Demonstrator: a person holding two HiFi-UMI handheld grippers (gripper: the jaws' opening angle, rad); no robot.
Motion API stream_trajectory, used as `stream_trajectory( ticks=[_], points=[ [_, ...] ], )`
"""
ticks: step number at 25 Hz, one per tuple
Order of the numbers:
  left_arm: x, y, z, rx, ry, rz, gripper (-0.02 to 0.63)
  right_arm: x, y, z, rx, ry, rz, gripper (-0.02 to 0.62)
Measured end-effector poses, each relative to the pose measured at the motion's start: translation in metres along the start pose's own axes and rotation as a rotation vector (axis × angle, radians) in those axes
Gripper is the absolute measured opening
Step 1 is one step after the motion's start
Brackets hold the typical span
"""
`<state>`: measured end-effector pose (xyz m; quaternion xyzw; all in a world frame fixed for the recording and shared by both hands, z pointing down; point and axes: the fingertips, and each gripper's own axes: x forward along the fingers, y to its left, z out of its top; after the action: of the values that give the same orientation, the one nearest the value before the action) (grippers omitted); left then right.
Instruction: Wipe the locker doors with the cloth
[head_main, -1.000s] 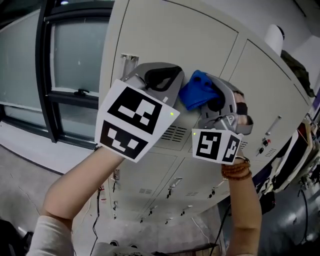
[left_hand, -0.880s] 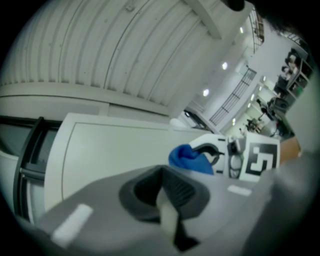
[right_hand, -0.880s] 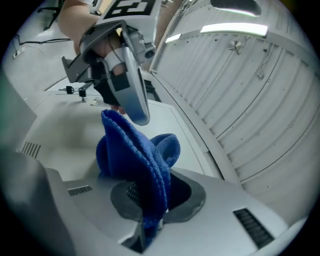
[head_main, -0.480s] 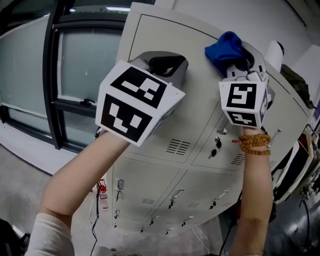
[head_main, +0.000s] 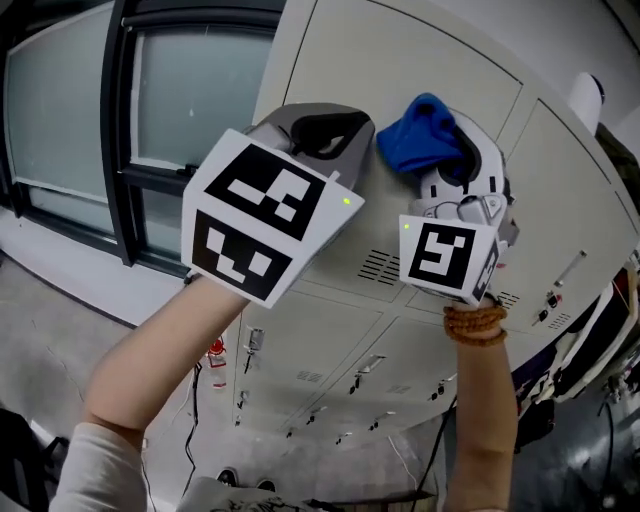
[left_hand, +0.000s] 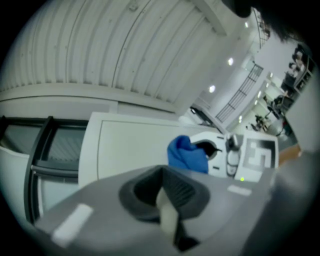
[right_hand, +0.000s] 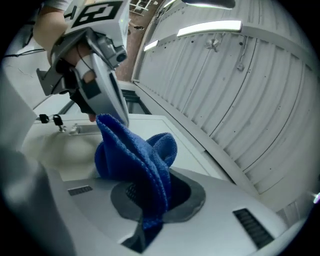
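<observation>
A bunched blue cloth (head_main: 422, 138) is clamped in my right gripper (head_main: 446, 168), which is shut on it and holds it up against the upper beige locker door (head_main: 400, 60). The right gripper view shows the cloth (right_hand: 135, 155) standing out of the jaws of that gripper (right_hand: 149, 202), with the door (right_hand: 65, 150) behind it. My left gripper (head_main: 322, 140) is raised just left of the cloth, shut and holding nothing. In the left gripper view, that gripper (left_hand: 167, 210) looks past its closed jaws at the cloth (left_hand: 187, 155) and the right gripper (left_hand: 235, 156).
A dark-framed window (head_main: 170, 100) stands left of the lockers. Vent slots (head_main: 380, 268) sit under the cloth, with smaller locker doors and handles (head_main: 330, 375) below. A neighbouring door with a lock (head_main: 552, 300) is at the right. A white roll (head_main: 588, 95) rests on top.
My right gripper carried the cloth up the door, then back down and slightly left. The left gripper kept about the same raised place beside it.
</observation>
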<state>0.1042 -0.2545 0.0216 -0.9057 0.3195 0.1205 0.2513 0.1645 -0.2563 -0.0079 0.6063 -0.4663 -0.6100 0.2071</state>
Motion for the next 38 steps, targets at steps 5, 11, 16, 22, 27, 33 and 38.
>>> stream_trajectory(
  ticks=[5, 11, 16, 22, 27, 33, 38],
  points=[
    [-0.013, -0.016, -0.029, -0.031, 0.040, -0.010, 0.003, -0.033, 0.071, -0.001, 0.014, 0.002, 0.056, 0.029],
    [-0.041, -0.039, -0.043, -0.060, 0.038, -0.014, 0.003, -0.043, 0.076, 0.000, 0.324, 0.030, 0.138, 0.029],
    [-0.085, -0.069, -0.069, -0.080, 0.018, 0.000, 0.003, -0.119, 0.087, 0.016, 0.744, 0.030, 0.197, 0.029],
    [-0.166, -0.132, -0.158, -0.286, 0.160, 0.025, 0.003, -0.248, 0.167, 0.020, 1.152, 0.208, 0.293, 0.029],
    [-0.167, -0.142, -0.191, -0.326, 0.237, 0.029, 0.003, -0.265, 0.193, 0.019, 1.220, 0.255, 0.335, 0.029],
    [-0.161, -0.147, -0.202, -0.302, 0.254, 0.014, 0.003, -0.263, 0.198, 0.015, 1.251, 0.259, 0.328, 0.029],
    [-0.163, -0.143, -0.214, -0.302, 0.281, 0.029, 0.003, -0.260, 0.207, 0.014, 1.256, 0.272, 0.335, 0.029]
  ],
)
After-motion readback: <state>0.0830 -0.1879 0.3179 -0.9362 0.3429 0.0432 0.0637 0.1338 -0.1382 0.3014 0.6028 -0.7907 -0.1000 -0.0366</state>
